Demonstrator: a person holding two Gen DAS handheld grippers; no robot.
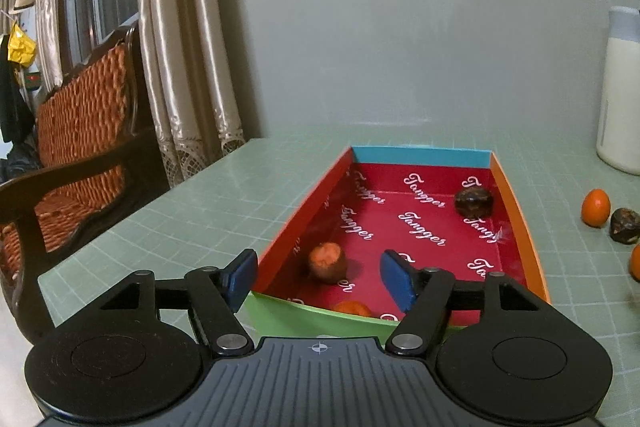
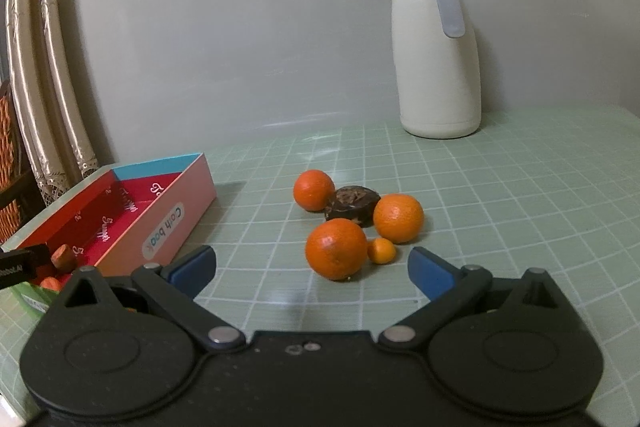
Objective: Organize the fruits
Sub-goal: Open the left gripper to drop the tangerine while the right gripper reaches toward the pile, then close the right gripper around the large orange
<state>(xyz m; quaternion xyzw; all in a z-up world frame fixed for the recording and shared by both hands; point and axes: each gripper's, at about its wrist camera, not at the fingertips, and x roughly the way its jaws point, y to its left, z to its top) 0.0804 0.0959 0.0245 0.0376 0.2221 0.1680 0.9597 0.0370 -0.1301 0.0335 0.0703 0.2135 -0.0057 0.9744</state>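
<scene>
Red-lined box [image 1: 516, 203] long axis runs away from left gripper [image 1: 320, 273], upright.

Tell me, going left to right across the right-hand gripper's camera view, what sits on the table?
Open box → orange at the back → big front orange → dark brown fruit → tiny orange → right orange → cream jug.

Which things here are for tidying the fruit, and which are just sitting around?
For the job: red box; fruits inside it; oranges and dark fruit on the table.
Just there: white jug, curtains, wicker chair.
</scene>
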